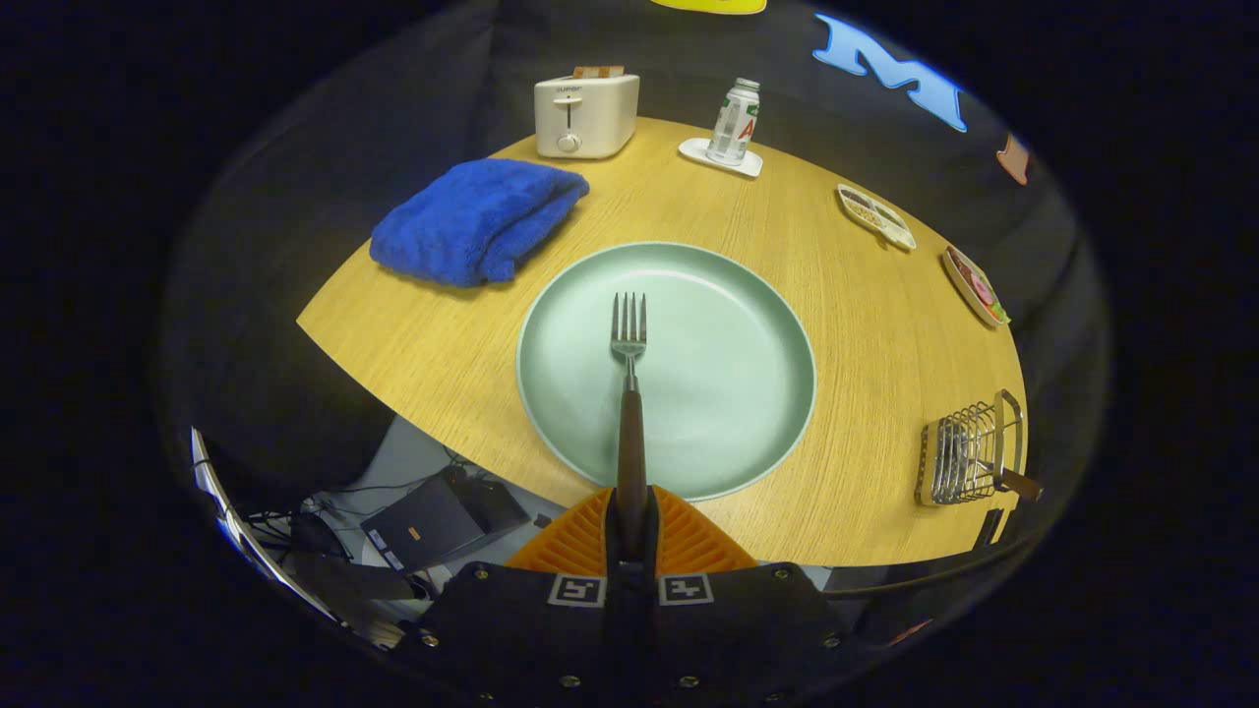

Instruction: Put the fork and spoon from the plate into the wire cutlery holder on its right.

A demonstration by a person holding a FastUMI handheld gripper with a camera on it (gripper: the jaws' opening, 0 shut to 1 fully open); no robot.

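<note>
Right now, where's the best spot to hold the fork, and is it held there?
Yes. The gripper is shut on the fork at its dark handle, coming from the handle end, in line with it. That part is thick and straight, so both fingers press flat. The thin tines point away over the green plate, ready to drop into the wire cutlery holder.
</note>
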